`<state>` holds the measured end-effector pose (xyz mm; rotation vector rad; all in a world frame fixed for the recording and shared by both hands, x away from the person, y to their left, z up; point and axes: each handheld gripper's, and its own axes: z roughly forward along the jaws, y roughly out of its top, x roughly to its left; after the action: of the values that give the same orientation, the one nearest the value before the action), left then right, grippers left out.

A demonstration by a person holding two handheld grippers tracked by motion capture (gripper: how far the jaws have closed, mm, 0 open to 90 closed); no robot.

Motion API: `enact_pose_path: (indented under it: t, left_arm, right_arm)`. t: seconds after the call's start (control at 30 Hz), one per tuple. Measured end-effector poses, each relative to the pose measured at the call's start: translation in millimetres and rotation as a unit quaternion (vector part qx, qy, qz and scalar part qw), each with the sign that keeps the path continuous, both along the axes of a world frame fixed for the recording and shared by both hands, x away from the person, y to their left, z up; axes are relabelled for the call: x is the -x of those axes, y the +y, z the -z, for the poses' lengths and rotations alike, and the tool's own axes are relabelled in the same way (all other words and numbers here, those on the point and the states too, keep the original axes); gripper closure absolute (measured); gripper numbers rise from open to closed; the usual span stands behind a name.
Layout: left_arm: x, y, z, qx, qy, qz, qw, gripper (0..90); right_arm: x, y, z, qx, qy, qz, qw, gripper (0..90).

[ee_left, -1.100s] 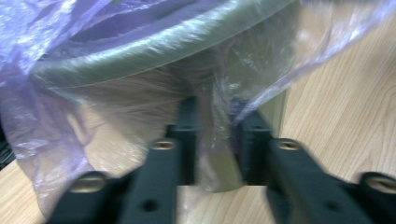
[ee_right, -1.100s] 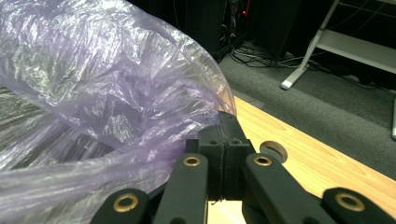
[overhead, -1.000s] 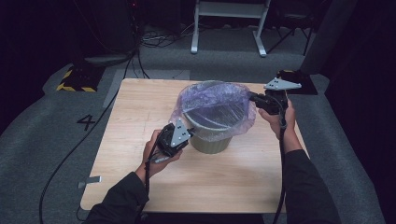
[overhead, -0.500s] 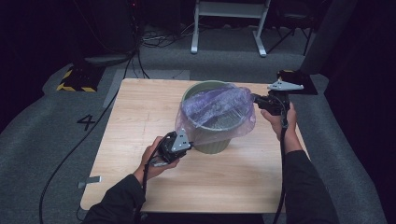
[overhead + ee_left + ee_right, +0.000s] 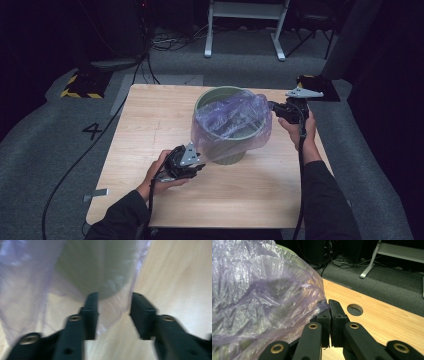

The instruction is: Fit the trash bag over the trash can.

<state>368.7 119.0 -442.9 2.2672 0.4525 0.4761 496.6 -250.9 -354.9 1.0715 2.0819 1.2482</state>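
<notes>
At lower centre of the high view, the left gripper [image 5: 192, 162] is standing with jaws just opened, partly apart, bag film loose between them. The translucent purple plastic bag [image 5: 232, 125] is draping the round green plastic bin [image 5: 220, 95] at centre on the light wooden counter [image 5: 150, 125]. At right, the right gripper [image 5: 274, 107] is pinching the bag's edge, jaws closed.

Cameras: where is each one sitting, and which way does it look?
High view: above the person's side, looking forward and down on the table, bin and purple bag; both forearms and hands show.
Left gripper view: on the left gripper, facing the bin's base and the bag's hem between parted jaws.
Right gripper view: on the right gripper, facing across the table, pinching the bag.
All share the bag.
</notes>
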Motion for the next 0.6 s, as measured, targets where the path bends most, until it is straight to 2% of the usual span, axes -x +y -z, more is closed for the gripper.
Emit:
enact_pose_path:
  t: [0.1,0.2,0.27,0.4,0.53,0.6]
  left_arm:
    - [12.2,9.0,-9.1,0.030,0.000,0.014,0.9994,31.9]
    - [27.2,19.4,-20.6,0.067,-0.015,0.026,0.9973,22.9]
    - [35.2,25.6,-30.3,0.086,-0.027,0.028,0.9956,21.7]
    - [41.1,33.4,-53.5,0.126,-0.052,0.007,0.9906,21.2]
    - [33.4,33.9,-73.6,0.151,-0.081,-0.016,0.9851,21.1]
    - [27.8,32.7,-80.7,0.160,-0.080,-0.021,0.9836,20.6]
  right_arm:
    - [2.1,-0.7,-2.7,-0.002,-0.006,0.001,1.0000,88.1]
    - [3.7,-1.8,-5.6,-0.004,-0.012,0.003,0.9999,88.1]
    - [4.2,-1.8,-7.1,-0.005,-0.016,0.001,0.9999,88.0]
    - [5.0,-0.3,-10.4,-0.007,-0.021,-0.001,0.9997,88.0]
    - [5.6,3.3,-13.1,-0.009,-0.027,-0.005,0.9996,87.6]
    - [5.6,4.9,-14.2,-0.009,-0.031,-0.007,0.9995,87.6]
